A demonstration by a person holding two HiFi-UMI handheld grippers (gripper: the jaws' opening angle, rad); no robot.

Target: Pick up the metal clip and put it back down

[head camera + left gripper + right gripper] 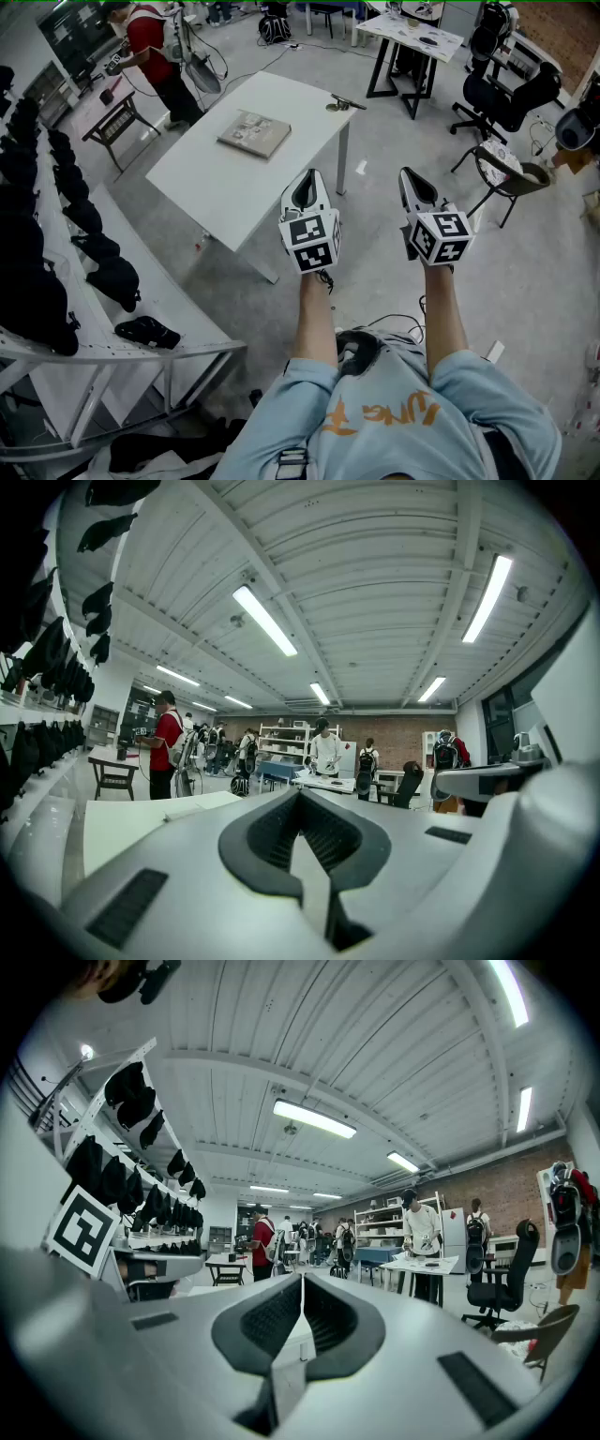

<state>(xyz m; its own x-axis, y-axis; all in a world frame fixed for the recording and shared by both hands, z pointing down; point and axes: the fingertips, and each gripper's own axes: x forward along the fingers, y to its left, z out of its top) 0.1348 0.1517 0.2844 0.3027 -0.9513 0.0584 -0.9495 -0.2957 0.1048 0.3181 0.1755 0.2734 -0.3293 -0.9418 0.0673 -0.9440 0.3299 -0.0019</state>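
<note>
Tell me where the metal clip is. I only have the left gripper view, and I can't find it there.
Observer: The metal clip lies near the right-hand corner of the white table, with nothing touching it.
Operator: Is anything in the way?
Observer: Only a flat book, mid-table, left of the clip and apart from it.
Operator: And my right gripper?
Observer: The right gripper is held up beside the left gripper, well short of the clip. Its fingers are together with nothing between them.

Head view steeply down, gripper views level; shared table [216, 178]
</note>
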